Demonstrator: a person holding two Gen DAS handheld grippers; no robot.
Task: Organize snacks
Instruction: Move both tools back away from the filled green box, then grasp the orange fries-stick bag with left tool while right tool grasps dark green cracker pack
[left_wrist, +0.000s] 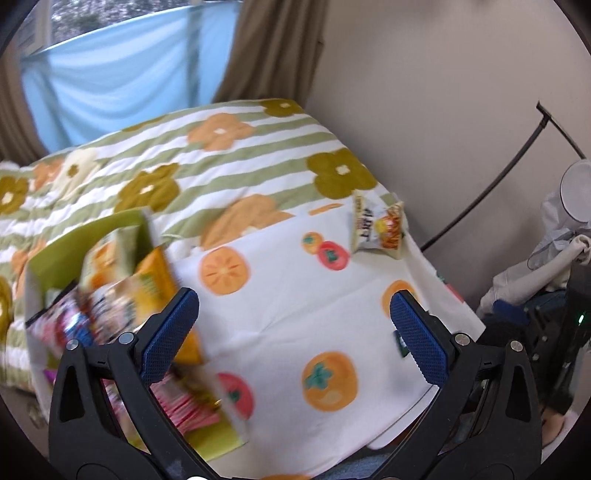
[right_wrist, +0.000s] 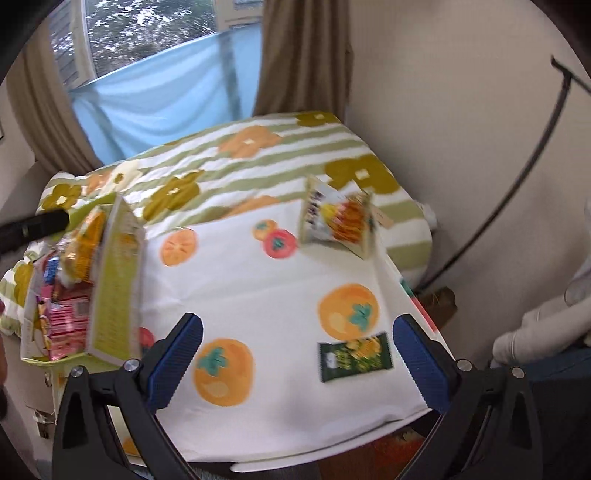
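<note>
**Both grippers empty, three packets left out**

Your left gripper (left_wrist: 293, 334) hangs with its fingers spread wide and nothing between them, low in the frame over the fruit-print cloth (left_wrist: 280, 306). Your right gripper (right_wrist: 297, 356) is the same: released, bare, lower centre. I'd judge you're between picks.

The box (right_wrist: 114, 280) stands at the left of the right view, open and already crowded, which makes it look like the collecting place. Its contents are blurred; I can't count them.

Now the stragglers on the cloth. Two packets (right_wrist: 338, 221) lie overlapping, upper right, near the wall-side edge. One green packet (right_wrist: 354, 356) lies flat, lower right, just beside your right gripper's right finger. That's three loose, and the green one looks the easiest reach.
</note>
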